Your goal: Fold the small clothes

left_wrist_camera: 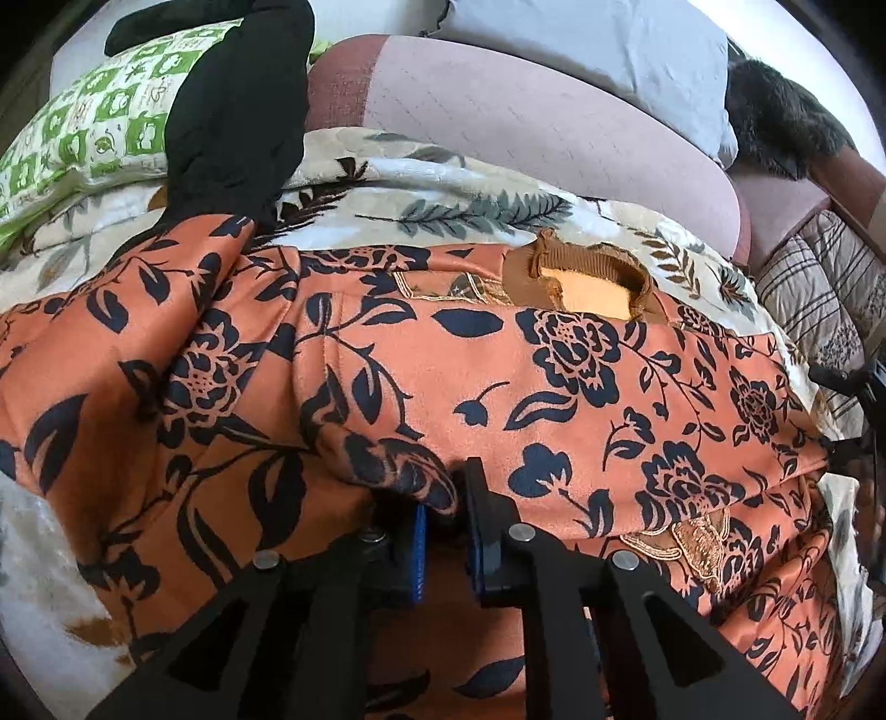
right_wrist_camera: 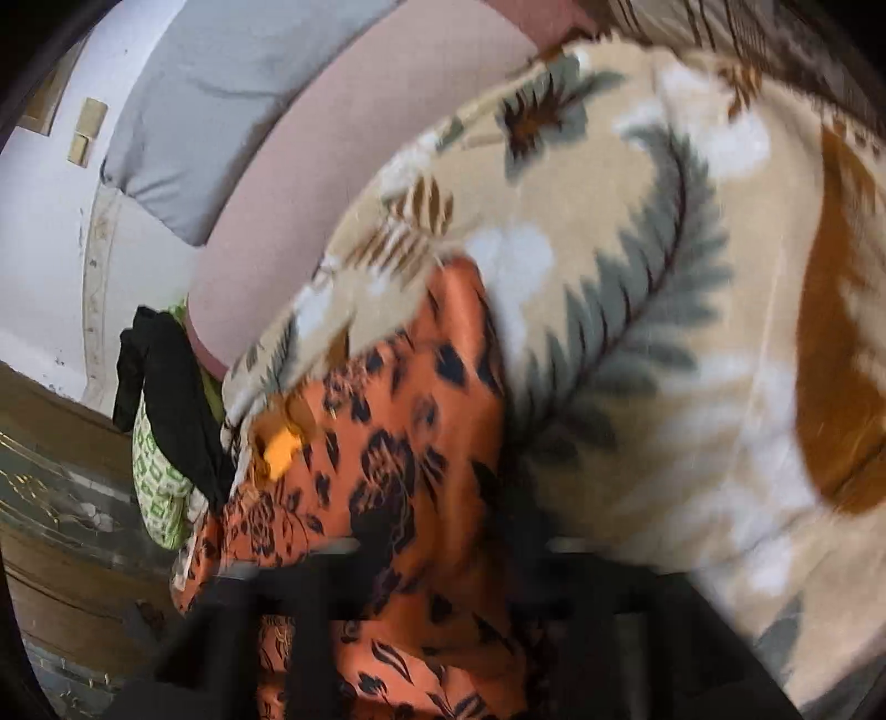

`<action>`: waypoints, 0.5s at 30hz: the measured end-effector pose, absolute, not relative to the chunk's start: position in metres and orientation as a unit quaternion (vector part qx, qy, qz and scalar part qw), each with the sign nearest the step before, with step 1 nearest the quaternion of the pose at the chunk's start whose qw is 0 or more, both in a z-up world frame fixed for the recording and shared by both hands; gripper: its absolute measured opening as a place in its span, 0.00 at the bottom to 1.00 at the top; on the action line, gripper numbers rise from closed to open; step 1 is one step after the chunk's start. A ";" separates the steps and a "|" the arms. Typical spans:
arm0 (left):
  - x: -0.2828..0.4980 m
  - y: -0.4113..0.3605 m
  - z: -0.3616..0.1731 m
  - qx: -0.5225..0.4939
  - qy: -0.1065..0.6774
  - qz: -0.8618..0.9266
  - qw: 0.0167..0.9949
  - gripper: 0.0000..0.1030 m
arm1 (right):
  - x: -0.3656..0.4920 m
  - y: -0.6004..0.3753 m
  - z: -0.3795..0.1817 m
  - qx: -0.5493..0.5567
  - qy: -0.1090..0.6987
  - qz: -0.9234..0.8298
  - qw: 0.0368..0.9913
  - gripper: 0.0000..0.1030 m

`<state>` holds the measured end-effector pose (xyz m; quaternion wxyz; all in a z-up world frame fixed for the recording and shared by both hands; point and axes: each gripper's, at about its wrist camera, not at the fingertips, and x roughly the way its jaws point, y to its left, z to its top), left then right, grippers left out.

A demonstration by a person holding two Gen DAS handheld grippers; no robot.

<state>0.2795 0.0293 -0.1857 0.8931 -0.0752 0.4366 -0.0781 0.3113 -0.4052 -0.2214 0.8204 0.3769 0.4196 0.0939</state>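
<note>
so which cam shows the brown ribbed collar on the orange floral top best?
Left wrist: the brown ribbed collar of the orange floral top is sharp, open, facing the camera. Right wrist shows only a motion-blurred yellow-orange patch there; the ribbing is unreadable.

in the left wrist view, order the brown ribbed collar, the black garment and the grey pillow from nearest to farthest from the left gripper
From the left gripper:
1. Brown ribbed collar of the orange floral garment, ahead and slightly right.
2. Black garment, farther back on the left, draped over the green checked pillow.
3. Grey pillow, at the far back, upper right.
</note>
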 end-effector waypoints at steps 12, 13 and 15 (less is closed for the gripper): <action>0.279 0.026 -0.182 -0.050 0.427 -0.070 0.900 0.12 | 0.349 -0.395 -0.232 0.285 0.446 0.061 0.846 0.22; 0.279 0.025 -0.183 -0.043 0.428 -0.073 0.900 0.13 | 0.342 -0.397 -0.226 0.284 0.434 0.056 0.853 0.29; 0.280 0.026 -0.186 -0.044 0.430 -0.073 0.899 0.13 | 0.321 -0.404 -0.207 0.288 0.405 0.016 0.868 0.69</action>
